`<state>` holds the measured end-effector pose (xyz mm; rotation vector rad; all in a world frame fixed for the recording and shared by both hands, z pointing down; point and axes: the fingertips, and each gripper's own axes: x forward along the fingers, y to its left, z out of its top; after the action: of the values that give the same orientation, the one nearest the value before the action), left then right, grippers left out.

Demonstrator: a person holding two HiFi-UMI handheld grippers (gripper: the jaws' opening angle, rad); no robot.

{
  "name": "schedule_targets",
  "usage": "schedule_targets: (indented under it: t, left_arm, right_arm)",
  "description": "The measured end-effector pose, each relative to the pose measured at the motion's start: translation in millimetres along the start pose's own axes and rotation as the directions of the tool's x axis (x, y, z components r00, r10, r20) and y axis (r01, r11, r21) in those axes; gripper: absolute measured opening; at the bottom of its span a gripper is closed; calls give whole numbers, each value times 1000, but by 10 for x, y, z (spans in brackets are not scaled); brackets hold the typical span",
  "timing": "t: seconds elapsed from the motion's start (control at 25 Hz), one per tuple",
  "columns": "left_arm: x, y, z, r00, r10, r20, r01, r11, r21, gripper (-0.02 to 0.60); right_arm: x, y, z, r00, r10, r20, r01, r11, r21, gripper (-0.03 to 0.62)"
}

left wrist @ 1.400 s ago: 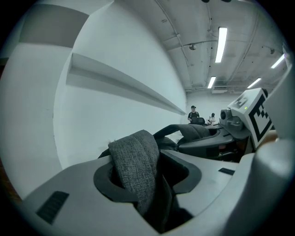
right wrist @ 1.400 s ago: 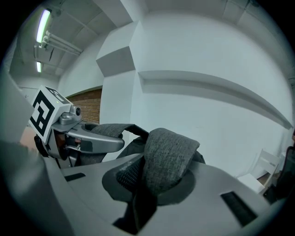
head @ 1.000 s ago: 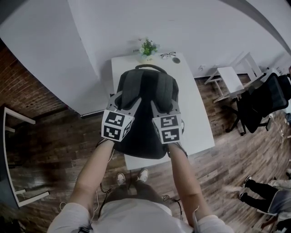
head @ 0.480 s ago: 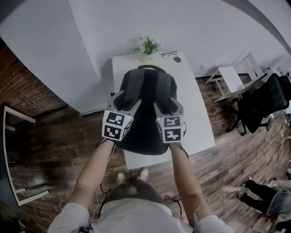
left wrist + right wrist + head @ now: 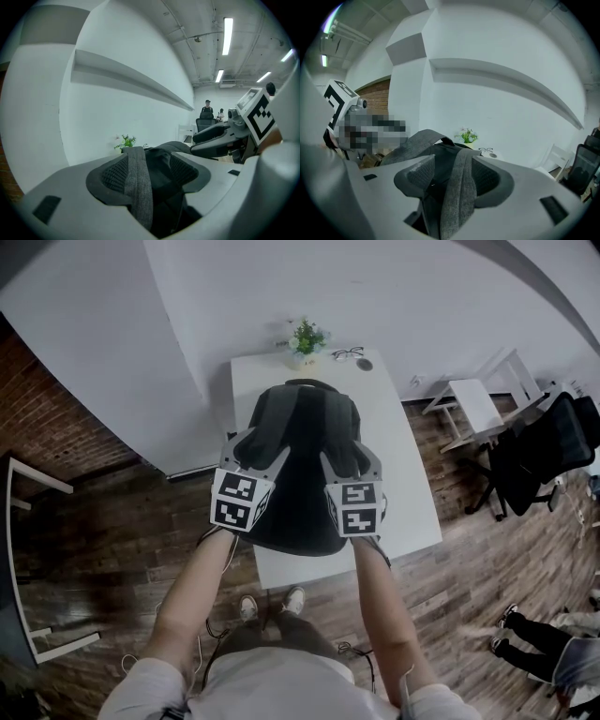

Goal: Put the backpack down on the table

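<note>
Backpack: the dark backpack (image 5: 298,486) lies on the white table (image 5: 401,486) at the centre of the head view, strap side up, with its carry handle toward the far end and its lower end close to the table's near edge
Straps: two grey shoulder straps run down its back, the left strap (image 5: 267,425) toward frame left and the right strap (image 5: 339,427) toward frame right
Left gripper: the left gripper (image 5: 256,443) sits over the left strap; in the left gripper view its jaws stand spread wide, and the strap (image 5: 138,183) runs between them along the left pad, with a clear gap to the other pad, so nothing is pinched
Right gripper: the right gripper (image 5: 350,452) sits over the right strap; in the right gripper view its jaws are likewise spread, with the strap (image 5: 462,188) lying loosely between the pads and not squeezed
Far end of table: a small potted plant (image 5: 306,338), a pair of glasses (image 5: 346,353) and a small round object (image 5: 364,363) stand beyond the backpack, apart from it
Surroundings: a black office chair (image 5: 539,454) stands on the wooden floor at frame right
</note>
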<state>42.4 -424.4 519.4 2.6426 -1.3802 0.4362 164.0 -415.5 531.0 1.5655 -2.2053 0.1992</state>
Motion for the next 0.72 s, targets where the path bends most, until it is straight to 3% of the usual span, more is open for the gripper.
schedule_targets:
  t: [0.36, 0.44, 0.72]
  left_arm:
    - [-151, -47, 67, 1000, 7, 11, -8, 1000, 9, 281]
    - [-216, -79, 94, 1000, 10, 14, -10, 1000, 18, 274]
    - [-449, -83, 186, 999, 31, 35, -32, 999, 35, 134]
  right_arm:
    - [-180, 29, 59, 1000, -15, 10, 15, 1000, -5, 235]
    - [-261, 53, 80, 1000, -19, 15, 19, 1000, -7, 201]
    - [-511, 118, 174, 998, -59, 32, 60, 998, -11, 108]
